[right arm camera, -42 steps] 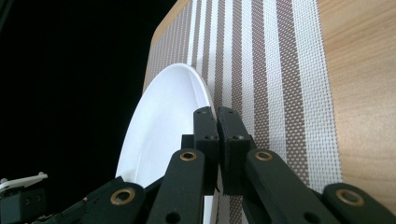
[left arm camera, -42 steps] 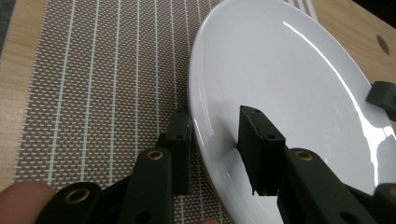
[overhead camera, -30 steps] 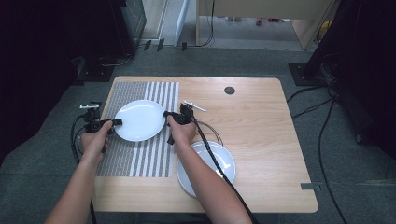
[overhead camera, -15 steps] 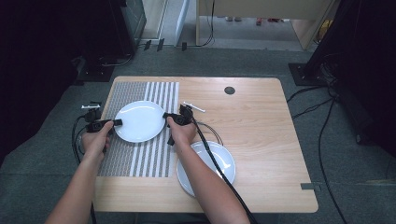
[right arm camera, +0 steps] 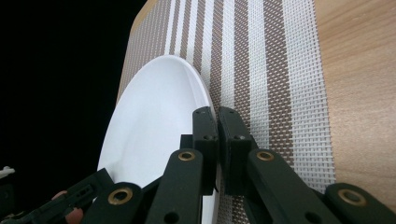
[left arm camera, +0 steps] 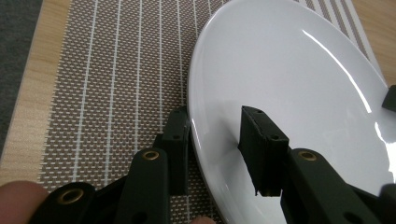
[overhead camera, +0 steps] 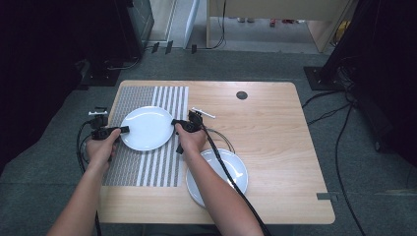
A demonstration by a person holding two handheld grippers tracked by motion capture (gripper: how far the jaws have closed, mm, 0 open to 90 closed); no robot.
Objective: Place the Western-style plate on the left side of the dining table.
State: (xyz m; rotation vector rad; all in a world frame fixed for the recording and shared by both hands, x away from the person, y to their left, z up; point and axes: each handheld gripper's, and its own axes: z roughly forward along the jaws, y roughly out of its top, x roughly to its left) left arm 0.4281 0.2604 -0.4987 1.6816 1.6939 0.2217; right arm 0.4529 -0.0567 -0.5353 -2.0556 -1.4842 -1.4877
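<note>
We have the white plate (overhead camera: 146,128) set on the striped mat (overhead camera: 147,167); right gripper (right arm camera: 217,122) fingers pinch its right rim, left gripper (left arm camera: 219,135) fingers have just been opening, straddling its left rim. Release remains.

no text, label, brand, number or sign can be read in any of the views.
</note>
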